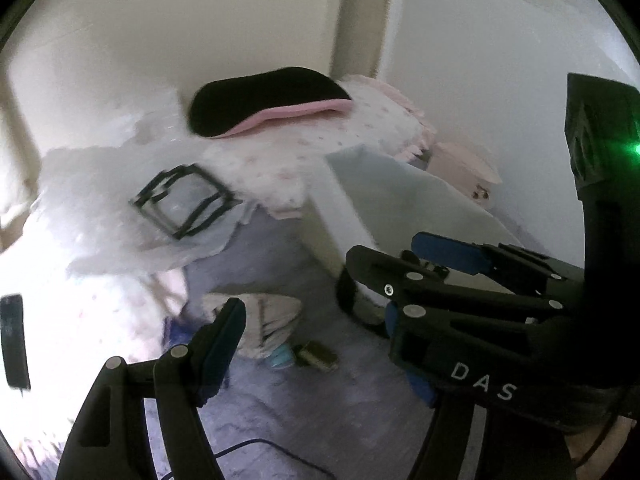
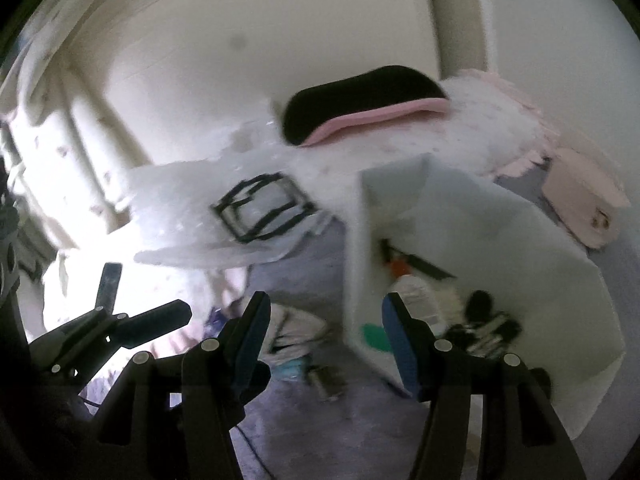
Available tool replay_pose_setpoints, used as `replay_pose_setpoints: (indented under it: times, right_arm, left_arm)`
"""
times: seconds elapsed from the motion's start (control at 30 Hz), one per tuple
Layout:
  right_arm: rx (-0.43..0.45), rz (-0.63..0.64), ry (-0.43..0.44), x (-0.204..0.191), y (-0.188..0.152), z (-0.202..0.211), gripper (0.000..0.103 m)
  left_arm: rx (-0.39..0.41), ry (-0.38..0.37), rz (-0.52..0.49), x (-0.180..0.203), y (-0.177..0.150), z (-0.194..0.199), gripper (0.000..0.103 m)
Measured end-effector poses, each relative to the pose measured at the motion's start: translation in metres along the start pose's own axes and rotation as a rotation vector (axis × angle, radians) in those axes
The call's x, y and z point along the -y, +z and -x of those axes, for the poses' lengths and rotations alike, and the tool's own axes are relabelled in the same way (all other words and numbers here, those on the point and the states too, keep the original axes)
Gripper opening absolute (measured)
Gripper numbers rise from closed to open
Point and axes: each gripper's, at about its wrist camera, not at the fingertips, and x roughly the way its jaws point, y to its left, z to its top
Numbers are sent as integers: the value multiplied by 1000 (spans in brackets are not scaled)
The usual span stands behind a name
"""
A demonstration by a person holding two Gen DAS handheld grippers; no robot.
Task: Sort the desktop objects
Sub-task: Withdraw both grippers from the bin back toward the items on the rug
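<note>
Blue-padded right gripper [image 2: 324, 336], possibly rigid white bin [image 2: 500, 216]

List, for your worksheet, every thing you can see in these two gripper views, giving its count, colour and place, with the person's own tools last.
Storage box: one, white, open, right of centre on the grey surface.
Bottle: one, white with an orange top, lying inside the box.
Dark items: several, blurred, in the box beside the bottle.
Cushion: one, black with a pink edge, on the white spotted bedding at the back.
Clear bag: one, black-trimmed, left of the box.
Pink case: one, far right.
Small brownish object: one, on the grey surface, too blurred to name.
Left gripper: one, black with blue pads, open, empty.
Right gripper: one, same colours, open, empty.
</note>
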Motion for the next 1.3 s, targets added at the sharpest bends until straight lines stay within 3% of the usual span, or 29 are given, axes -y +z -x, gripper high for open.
replay_pose_setpoints:
  times: [0.2, 0.5, 0.73, 1.0, 1.2, 1.3]
  right_arm:
    - [-32, 43, 46, -34, -11, -12, 59]
    - [-134, 129, 72, -81, -37, -48, 59]
    - [-146, 161, 96, -85, -60, -67, 59]
    - [-152, 132, 62, -56, -67, -82, 59]
    - [-190, 113, -5, -30, -69, -88, 59]
    - [-190, 57, 8, -17, -67, -87, 59]
  left_arm:
    - [12, 19, 84, -41, -28, 11, 70]
    - [-24, 55, 254, -100, -81, -6, 70]
    - [-74, 83, 306, -128, -109, -33, 70]
    - [-98, 51, 283, -131, -102, -88, 70]
    - [-156, 123, 131, -125, -83, -139, 70]
    - [-168, 154, 74, -124, -80, -154, 70]
